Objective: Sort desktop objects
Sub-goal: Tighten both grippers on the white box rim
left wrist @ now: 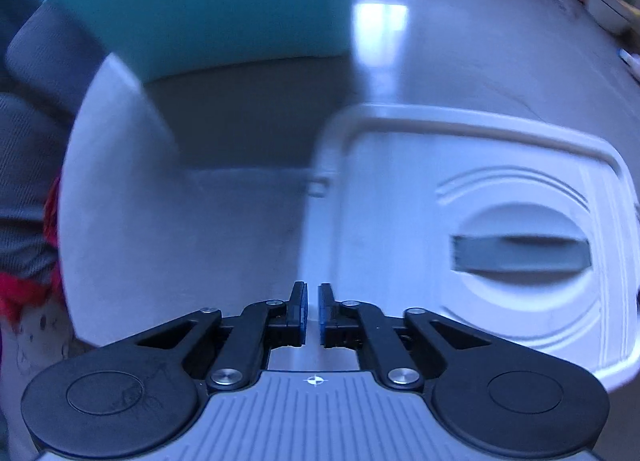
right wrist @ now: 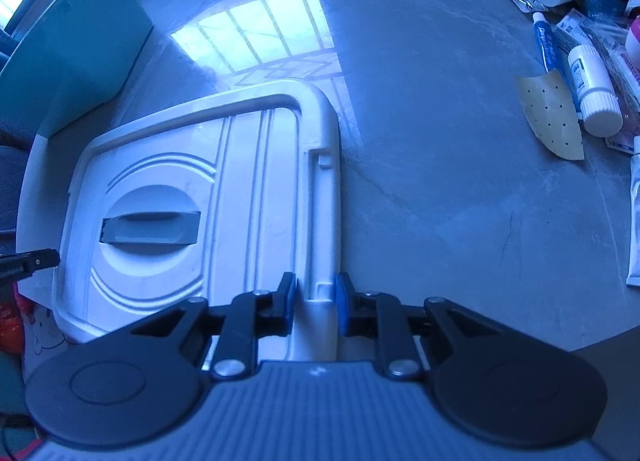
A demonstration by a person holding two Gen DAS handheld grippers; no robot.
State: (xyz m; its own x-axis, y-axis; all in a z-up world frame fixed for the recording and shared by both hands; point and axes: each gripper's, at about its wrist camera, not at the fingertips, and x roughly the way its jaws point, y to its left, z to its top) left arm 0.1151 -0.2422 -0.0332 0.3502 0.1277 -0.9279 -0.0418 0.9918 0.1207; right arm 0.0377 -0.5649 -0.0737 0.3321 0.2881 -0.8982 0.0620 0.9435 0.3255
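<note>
One white box lid (right wrist: 192, 197) is getting clamped at its right rim by the right gripper (right wrist: 315, 301). Left gripper (left wrist: 311, 315) is hanging nearly closed, holding nothing, beside the lid. Sorting is looking barely started: at 2 o'clock in the right view, two white bottles (right wrist: 592, 91), one blue tube (right wrist: 545, 43) and one plaster strip (right wrist: 554, 117) are still sitting loose on the grey table (right wrist: 440, 181).

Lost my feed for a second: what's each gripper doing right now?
Left gripper: shut, holding nothing.
Right gripper: shut on the rim of the white lid.
</note>
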